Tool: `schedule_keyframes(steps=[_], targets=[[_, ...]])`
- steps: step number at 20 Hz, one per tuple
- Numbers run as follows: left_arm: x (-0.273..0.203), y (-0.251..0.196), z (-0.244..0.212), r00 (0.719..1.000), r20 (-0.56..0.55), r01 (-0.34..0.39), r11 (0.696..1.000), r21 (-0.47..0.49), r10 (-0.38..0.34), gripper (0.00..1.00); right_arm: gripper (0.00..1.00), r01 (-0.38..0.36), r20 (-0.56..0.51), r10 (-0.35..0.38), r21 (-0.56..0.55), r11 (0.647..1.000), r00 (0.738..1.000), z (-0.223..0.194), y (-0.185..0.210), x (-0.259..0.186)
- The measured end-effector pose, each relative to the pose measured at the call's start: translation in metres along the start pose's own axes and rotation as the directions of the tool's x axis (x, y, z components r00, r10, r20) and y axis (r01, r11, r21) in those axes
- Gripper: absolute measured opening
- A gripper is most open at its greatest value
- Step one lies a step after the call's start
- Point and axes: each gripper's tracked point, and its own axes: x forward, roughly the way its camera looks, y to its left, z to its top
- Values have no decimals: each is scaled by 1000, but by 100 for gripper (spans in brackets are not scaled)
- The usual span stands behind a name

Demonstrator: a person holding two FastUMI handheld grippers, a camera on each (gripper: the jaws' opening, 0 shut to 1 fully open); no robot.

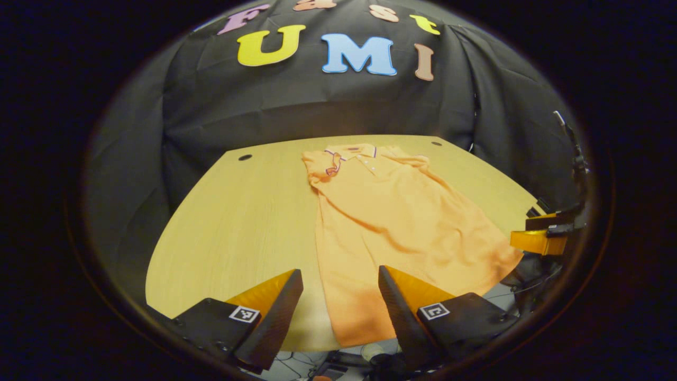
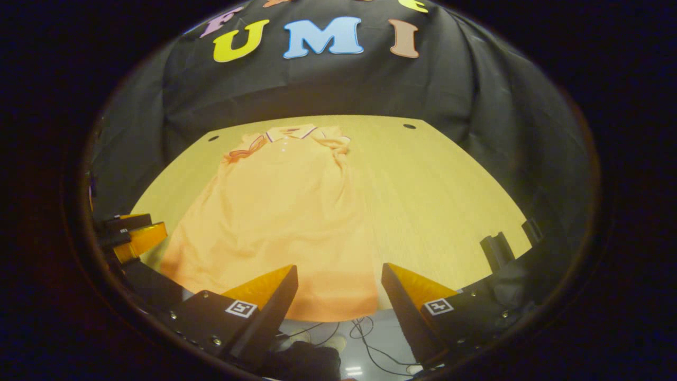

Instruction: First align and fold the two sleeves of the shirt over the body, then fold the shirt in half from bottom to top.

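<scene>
my left hand-held gripper (image 1: 340, 288) is spread wide with nothing between its fingers (image 1: 275, 312). it hangs above the near edge of the tabletop (image 1: 227, 222), and the hem of the shirt (image 1: 391, 222) runs through the gap between the two fingers without touching either, as far as i can tell. my right hand-held gripper (image 2: 338, 286) is opened just as wide and holds nothing; in the right gripper view it hovers over the near right corner of the shirt (image 2: 285, 211), with the hem crossing the gap and hanging a little past the table edge.

in the left gripper view i see the right hand-held gripper (image 1: 539, 235) off at the far right, just beside the shirt's outer hem corner. in the right gripper view the left hand-held gripper (image 2: 135, 235) shows at the far left, beside the opposite hem corner. i cannot tell how wide either stands from these side glimpses.

the shirt lies flat and face up on the tabletop (image 2: 433, 190), collar (image 1: 353, 152) toward the far edge and hem toward me. both short sleeves look bunched in by the shoulders, one with a dark trimmed cuff (image 1: 333, 166) turned onto the chest. the body is loosely wrinkled and spreads wider toward the hem.

below the table edge there are cables (image 2: 365, 330) on the floor.
</scene>
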Motion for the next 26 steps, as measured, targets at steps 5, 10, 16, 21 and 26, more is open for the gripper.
schedule_keyframes(steps=[5,10,16,21,26], targets=[[-4,-1,-38,997,-72,-9,1000,-14,8,95,99,9,-68,-9,-7,1000,998,-26,-10,16],[3,-18,-57,994,-108,-11,1000,-24,8,95,99,-2,-103,1,-10,1000,995,-39,-13,24],[9,-25,-72,991,-127,-34,999,2,34,96,99,-29,-102,27,-14,999,994,-39,-4,26],[13,-28,-71,993,-113,-46,999,-5,46,96,98,-43,-99,40,-21,999,994,-40,-1,27],[14,-49,-72,995,-102,-17,1000,15,18,67,67,-71,-96,67,-42,997,993,-40,1,25]])
